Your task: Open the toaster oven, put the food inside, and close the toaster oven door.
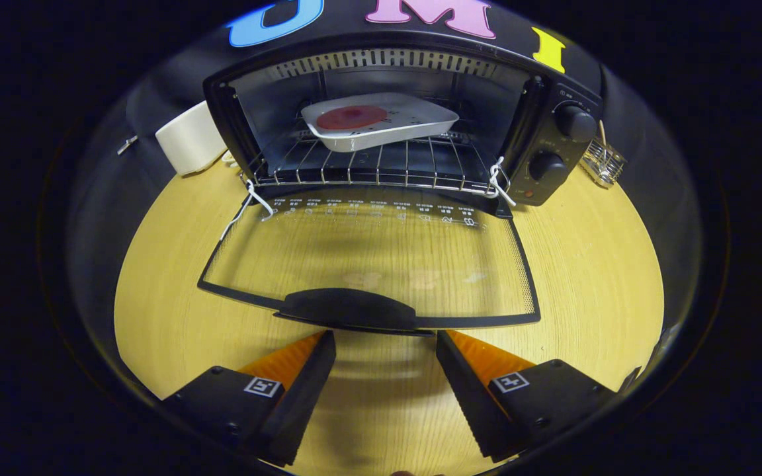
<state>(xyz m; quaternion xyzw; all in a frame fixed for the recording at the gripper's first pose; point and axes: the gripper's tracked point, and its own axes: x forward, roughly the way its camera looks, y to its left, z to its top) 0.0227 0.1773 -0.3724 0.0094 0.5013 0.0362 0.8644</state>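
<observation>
Wooden tabletop, toaster oven loaded. Your gripper spread, empty, just short of door handle. Careless lift: handle slips, glass door drops back.

A staged booth set up as a small kitchen corner: a toaster oven stands on a pale wood-grain worktop backed by black cloth. A white box-shaped object and a small wire basket flank it

gripper view | low over table | faces open toaster oven | near
</observation>
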